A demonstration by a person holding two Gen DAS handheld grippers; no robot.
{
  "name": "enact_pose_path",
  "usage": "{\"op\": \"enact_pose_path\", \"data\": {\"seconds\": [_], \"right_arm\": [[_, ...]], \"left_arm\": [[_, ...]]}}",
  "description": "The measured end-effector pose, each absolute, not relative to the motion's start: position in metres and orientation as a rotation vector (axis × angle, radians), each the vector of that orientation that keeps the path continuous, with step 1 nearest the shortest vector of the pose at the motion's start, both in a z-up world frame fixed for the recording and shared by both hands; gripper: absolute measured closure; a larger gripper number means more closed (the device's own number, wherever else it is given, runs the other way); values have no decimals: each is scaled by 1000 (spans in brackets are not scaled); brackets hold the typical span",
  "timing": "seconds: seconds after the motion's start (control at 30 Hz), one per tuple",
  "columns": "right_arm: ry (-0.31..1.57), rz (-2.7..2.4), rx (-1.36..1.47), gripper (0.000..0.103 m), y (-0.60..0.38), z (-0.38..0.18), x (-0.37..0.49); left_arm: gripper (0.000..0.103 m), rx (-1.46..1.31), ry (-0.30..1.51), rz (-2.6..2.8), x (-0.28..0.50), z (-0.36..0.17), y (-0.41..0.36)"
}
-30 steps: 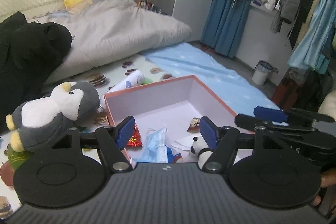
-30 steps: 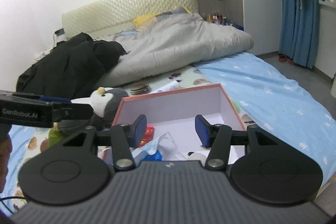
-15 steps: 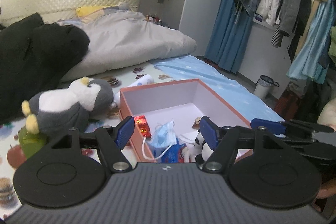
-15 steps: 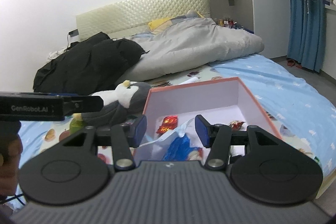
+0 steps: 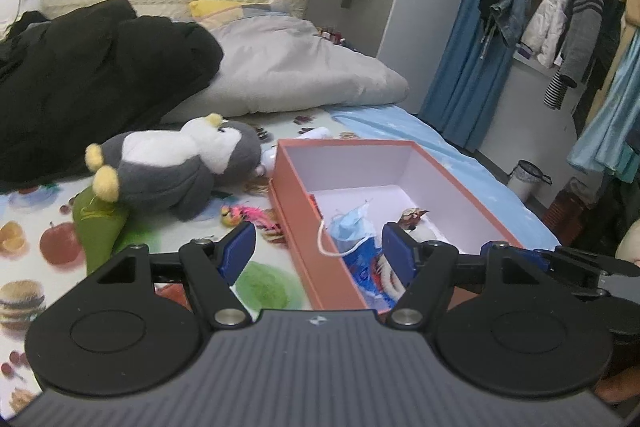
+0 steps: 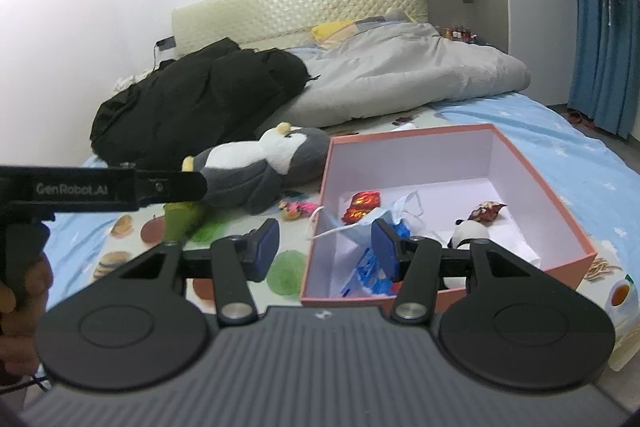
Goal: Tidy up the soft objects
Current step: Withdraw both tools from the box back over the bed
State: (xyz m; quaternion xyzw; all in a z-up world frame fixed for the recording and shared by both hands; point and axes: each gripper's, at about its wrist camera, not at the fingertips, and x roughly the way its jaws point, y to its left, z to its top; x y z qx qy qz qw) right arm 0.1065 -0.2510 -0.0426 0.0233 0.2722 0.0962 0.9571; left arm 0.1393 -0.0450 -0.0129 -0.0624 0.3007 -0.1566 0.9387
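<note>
Both the left claw (image 5: 319, 247) and the right claw (image 6: 326, 247) hung open and empty above the bed (image 5: 40, 235), where the penguin (image 5: 176, 167) lay lengthwise, head toward the box (image 5: 316, 251).

Black grippers, blue-padded jaws, silver screws

L wrist cam: low over bed, fwd-down | R cam: same, further right | both share box (image 5: 384, 163) (image 6: 452, 147)

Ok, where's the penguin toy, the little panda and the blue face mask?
penguin toy (image 5: 168, 163): left wrist view, on its white belly.
little panda (image 6: 466, 233): right wrist view, on its white head, inside the box.
blue face mask (image 5: 354, 223): left wrist view, on the crumpled blue middle.
</note>
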Motion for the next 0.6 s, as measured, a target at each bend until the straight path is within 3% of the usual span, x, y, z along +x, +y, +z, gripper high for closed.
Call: {"op": "enact_pose_path", "data": {"seconds": [0.6], "right_arm": [[653,249,75,49,-208,-72,73]], "left_arm": [[27,-126,688,-222,95,-44,8]]}}
